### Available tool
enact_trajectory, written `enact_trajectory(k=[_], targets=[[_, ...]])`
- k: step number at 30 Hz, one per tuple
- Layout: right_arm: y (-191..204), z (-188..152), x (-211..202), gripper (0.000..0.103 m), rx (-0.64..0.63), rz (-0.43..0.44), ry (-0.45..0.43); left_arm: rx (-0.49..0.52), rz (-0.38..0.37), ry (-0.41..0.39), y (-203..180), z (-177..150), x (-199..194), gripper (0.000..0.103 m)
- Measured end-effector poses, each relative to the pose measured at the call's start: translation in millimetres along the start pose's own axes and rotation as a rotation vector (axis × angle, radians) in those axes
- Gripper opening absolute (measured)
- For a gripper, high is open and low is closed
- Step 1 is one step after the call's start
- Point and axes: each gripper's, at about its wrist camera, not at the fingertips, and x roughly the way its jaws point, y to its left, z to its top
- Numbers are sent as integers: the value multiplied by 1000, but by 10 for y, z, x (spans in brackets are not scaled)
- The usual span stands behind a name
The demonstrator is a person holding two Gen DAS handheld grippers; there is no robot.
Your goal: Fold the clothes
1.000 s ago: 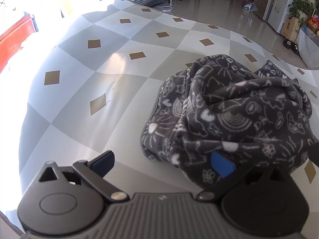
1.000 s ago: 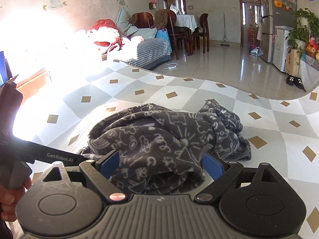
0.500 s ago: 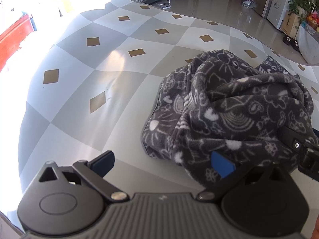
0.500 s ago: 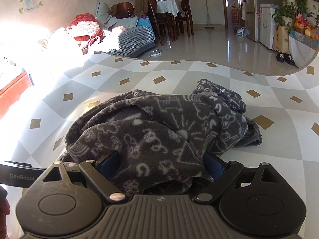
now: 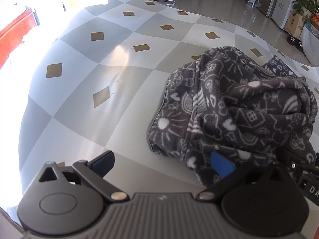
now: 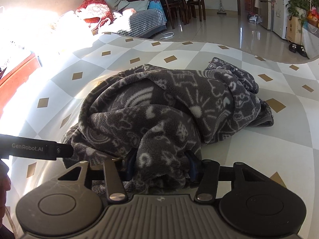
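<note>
A crumpled dark grey fleece garment with white doodle print lies in a heap on the checked mat. My left gripper stands open at the heap's near left edge, its right blue pad against the fleece and bare mat between its fingers. In the right wrist view, the garment fills the middle. My right gripper is closing, and its blue pads pinch a bunched fold at the heap's near edge. A finger of the left gripper reaches in from the left.
The grey and white mat with tan diamonds spreads all round the heap. Beyond its far edge lie a shiny tiled floor, a houndstooth-covered sofa, dining chairs, a fridge and slippers.
The right gripper sank onto the heap's near edge and its jaws narrowed around a fold of fleece. The left gripper stayed put and open.
</note>
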Motion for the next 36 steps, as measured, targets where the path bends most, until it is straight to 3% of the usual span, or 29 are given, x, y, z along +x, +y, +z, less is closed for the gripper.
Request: enact_trajectory(k=[6,16,29,36], targets=[[-10,-114,-121,41,-41,-12,27,15,-17,-12,-2,-2,-27,103],[14,-454,-490,41,-94,-37,79,75,-42,-28,-4,-223,-157,103],[173,-960,-970,41,-38,-79,81,65,-96,10,66,-945,-300,103],[256,-1021,-1153,53,-39,-127,41,-35,-127,38,213,-1149,-352,103]])
